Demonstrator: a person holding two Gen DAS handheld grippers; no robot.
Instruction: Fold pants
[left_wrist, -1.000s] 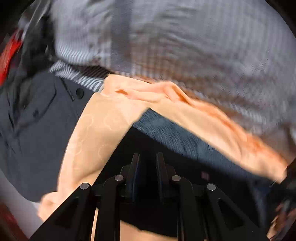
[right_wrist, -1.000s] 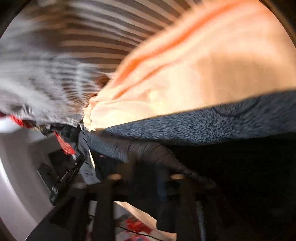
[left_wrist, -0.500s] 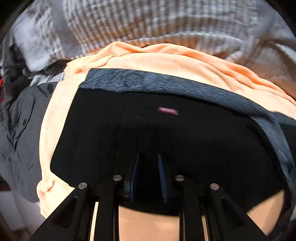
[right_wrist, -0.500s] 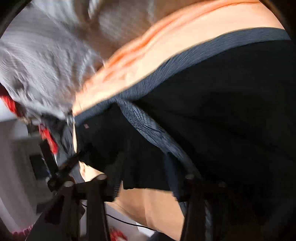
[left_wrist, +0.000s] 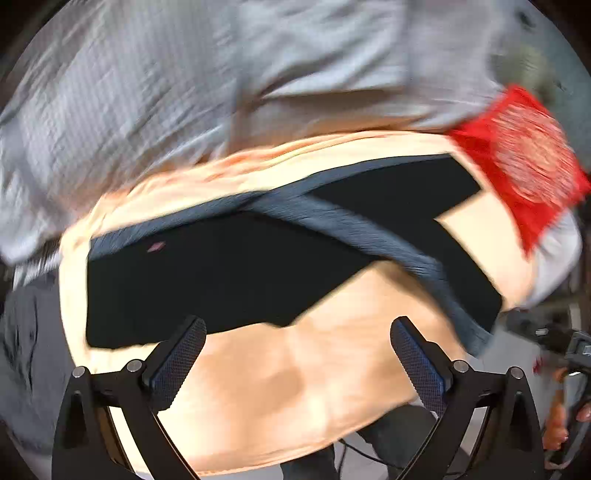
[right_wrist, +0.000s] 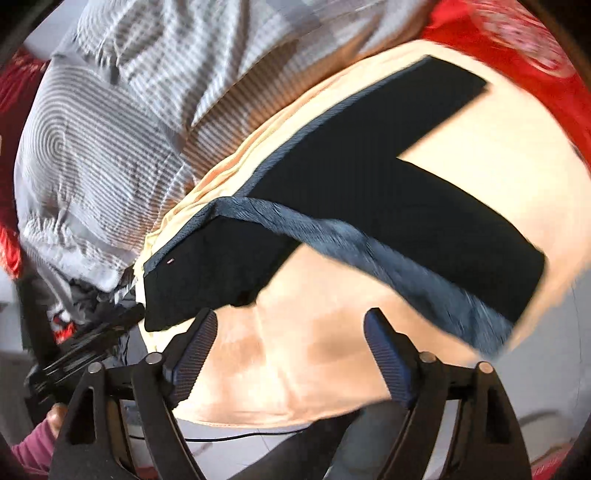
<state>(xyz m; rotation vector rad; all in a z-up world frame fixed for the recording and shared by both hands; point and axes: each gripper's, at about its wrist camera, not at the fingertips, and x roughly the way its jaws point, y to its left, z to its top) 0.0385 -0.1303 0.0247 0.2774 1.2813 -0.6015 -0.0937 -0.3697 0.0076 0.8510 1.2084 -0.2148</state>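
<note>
Black pants (left_wrist: 229, 284) with a grey waistband lie bent on a peach cloth (left_wrist: 295, 387) (striped laundry behind). Both tools, left (left_wrist: 298, 363) and right (right_wrist: 290, 354), have just been opening, now wide and empty. First fold looks laid; next, regrip an end to fold again.

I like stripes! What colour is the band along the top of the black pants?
Blue-grey band, on black pants. The right wrist view shows it best.
</note>
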